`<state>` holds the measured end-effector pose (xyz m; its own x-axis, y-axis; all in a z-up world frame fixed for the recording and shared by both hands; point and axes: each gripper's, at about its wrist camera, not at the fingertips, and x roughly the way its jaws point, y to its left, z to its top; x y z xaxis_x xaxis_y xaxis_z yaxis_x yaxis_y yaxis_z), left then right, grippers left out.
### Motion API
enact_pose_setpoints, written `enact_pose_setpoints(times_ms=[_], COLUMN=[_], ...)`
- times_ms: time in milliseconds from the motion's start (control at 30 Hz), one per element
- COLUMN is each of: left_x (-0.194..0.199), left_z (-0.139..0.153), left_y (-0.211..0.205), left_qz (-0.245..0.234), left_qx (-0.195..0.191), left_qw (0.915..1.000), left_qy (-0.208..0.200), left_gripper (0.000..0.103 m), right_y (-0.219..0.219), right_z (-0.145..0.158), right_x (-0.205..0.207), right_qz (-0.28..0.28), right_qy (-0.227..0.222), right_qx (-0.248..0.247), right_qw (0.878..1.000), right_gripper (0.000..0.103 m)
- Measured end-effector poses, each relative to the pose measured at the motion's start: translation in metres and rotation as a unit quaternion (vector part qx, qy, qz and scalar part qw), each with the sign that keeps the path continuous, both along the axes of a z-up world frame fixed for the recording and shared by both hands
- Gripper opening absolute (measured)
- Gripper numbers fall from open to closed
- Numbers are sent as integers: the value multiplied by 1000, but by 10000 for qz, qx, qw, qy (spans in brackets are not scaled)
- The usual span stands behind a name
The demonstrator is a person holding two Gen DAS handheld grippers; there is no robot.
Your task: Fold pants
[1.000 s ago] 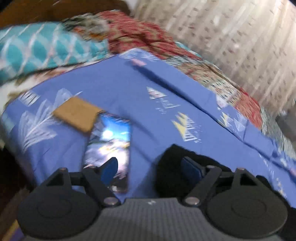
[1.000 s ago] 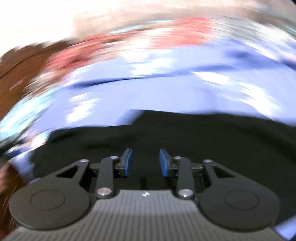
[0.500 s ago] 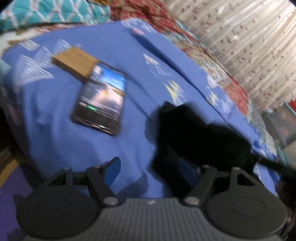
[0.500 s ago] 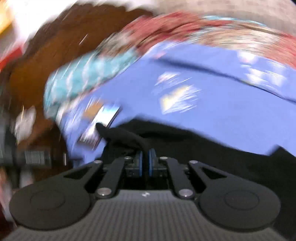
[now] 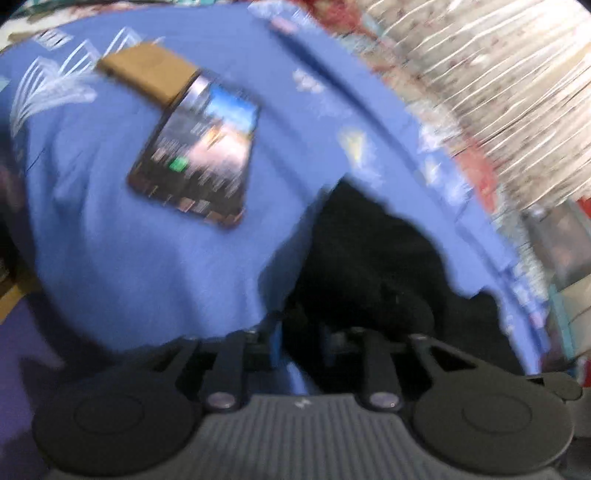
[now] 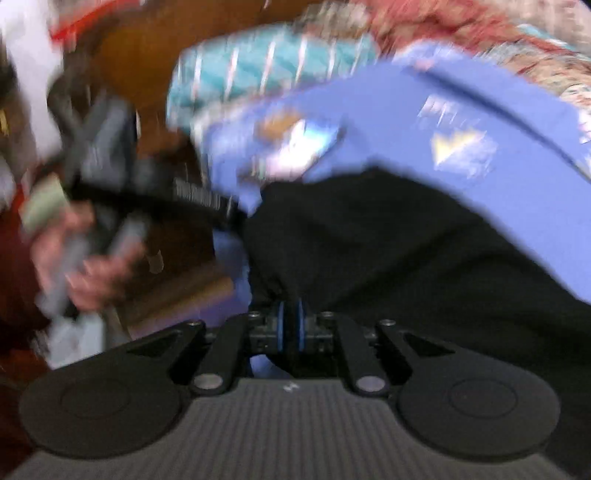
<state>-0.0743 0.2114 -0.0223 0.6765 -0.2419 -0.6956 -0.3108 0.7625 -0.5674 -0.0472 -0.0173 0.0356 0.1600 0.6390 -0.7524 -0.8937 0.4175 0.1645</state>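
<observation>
The black pants (image 5: 373,254) lie on the blue bedsheet (image 5: 147,266) near its front edge; they also fill the right wrist view (image 6: 388,251). My left gripper (image 5: 300,341) has closed on a bunch of the black cloth. My right gripper (image 6: 290,325) is shut on another edge of the pants, its blue pads (image 6: 281,325) pressed on the fabric. The left gripper and the hand holding it show at the left of the right wrist view (image 6: 110,206). Both views are blurred.
A lit phone (image 5: 199,158) and a brown wallet-like pad (image 5: 147,70) lie on the sheet to the left of the pants. Teal pillow (image 6: 266,70) and red patterned blanket (image 6: 461,26) at the back. Curtain (image 5: 498,81) on the right. Wooden furniture (image 6: 147,48) stands beside the bed.
My left gripper went from open to shut on the pants' edge. My right gripper closed on the pants and swung left, pulling the cloth toward the bed's front edge.
</observation>
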Motion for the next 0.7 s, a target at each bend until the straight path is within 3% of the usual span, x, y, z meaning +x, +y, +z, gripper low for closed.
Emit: enact_pose_setpoints(times_ms=[67,167,233,300,433,533,633,700], left_x=[-8,-25,-26,-24,-2,22,32,33], left_z=[1,14,28,43,75,81,70,58], left_y=[4,21,32,36,16,-12,-36,-51], left_qz=[75,366,506,548,117,-289,-707,-925], left_qx=[-104,-241,-356,-345,-54,293,272,315], left_qw=[9999,9986,9967,9946,9894,9879,9876,9873], left_qy=[-25,-295,-530,-814,-1443,-1497,-1374,-1251], left_gripper=[38,50,50,50,48,46,32,30], right_y=[10,7,3,-4,-12,-10,0,7], right_z=[-18,-10,2,11,31,38,25,5], right_x=[-3,-2,-2,-1,6,15,18,22], right_qz=[-4,-63,-72,-117,-461,-652,-697,-757], right_qy=[-65,-22,-55,-90,-35,85,220,324], right_qx=[-366,-189,-59,130,666,942,777,459], right_qw=[9993,9998,9999,9998,9967,9934,9943,9955], right_gripper=[12,20,33,36,36,34,32,32])
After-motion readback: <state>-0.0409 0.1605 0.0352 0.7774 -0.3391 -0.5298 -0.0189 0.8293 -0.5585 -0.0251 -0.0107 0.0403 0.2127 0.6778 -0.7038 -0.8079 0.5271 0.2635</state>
